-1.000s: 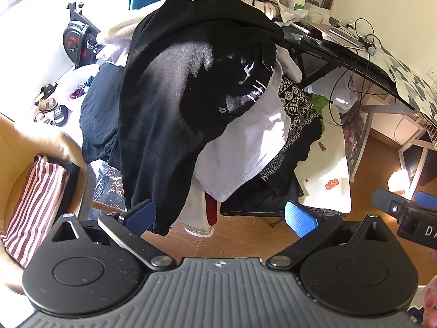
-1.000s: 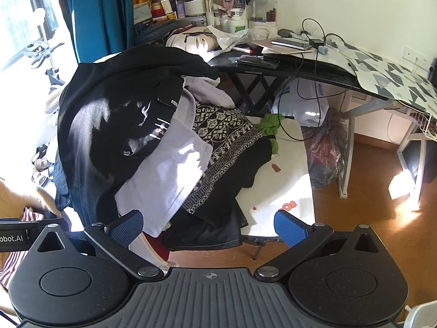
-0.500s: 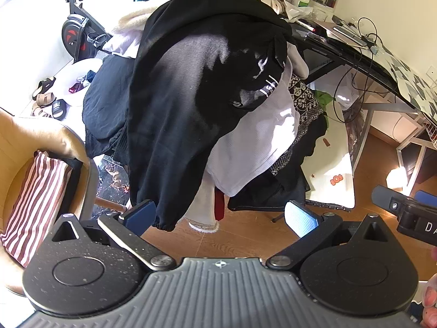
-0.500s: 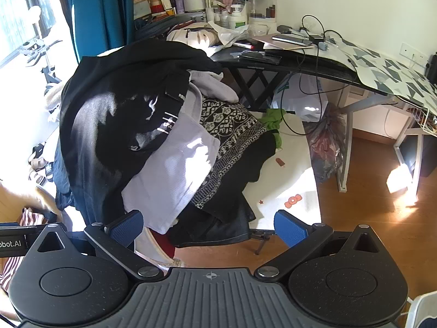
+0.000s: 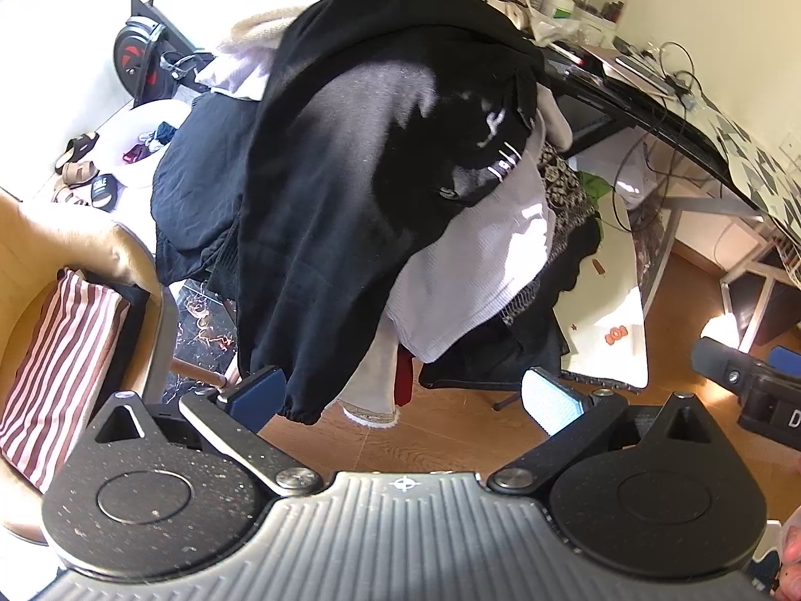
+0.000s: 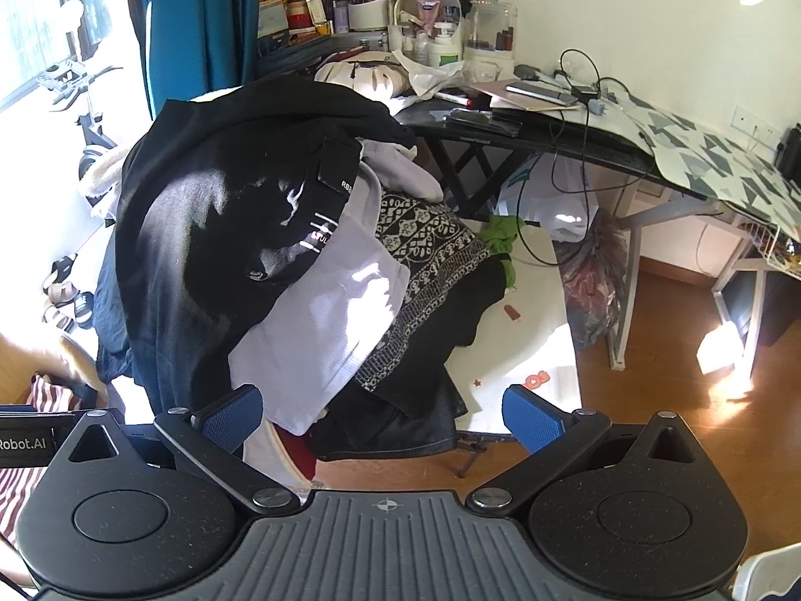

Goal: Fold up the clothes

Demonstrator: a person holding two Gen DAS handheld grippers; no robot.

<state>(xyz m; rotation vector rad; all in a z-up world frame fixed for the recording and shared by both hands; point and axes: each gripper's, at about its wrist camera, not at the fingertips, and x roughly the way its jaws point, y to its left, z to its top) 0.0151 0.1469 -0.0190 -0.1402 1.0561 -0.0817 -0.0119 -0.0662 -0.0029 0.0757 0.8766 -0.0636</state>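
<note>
Left gripper (image 5: 403,395): your jaws stand wide apart, nothing held; ribbed blue pads (image 5: 550,398) face the pile.
Right gripper (image 6: 383,413): spread wide too, empty, textured blue pads.
Clothes pile (image 6: 310,260): heaped high straight ahead of both grippers, draping over its edge.
Black sweatshirt (image 5: 350,210): soft matte knit on top, elastic cuff dangling beside your left pad.
White ribbed top (image 6: 330,320): under the black one.
Patterned fabric (image 6: 430,240): black-and-white print, right of it.
Wooden floor (image 6: 626,400): glossy, below.

Left gripper (image 5: 403,398) and right gripper (image 6: 383,413) both had fingers spread wide, nothing held, side by side, level.
</note>
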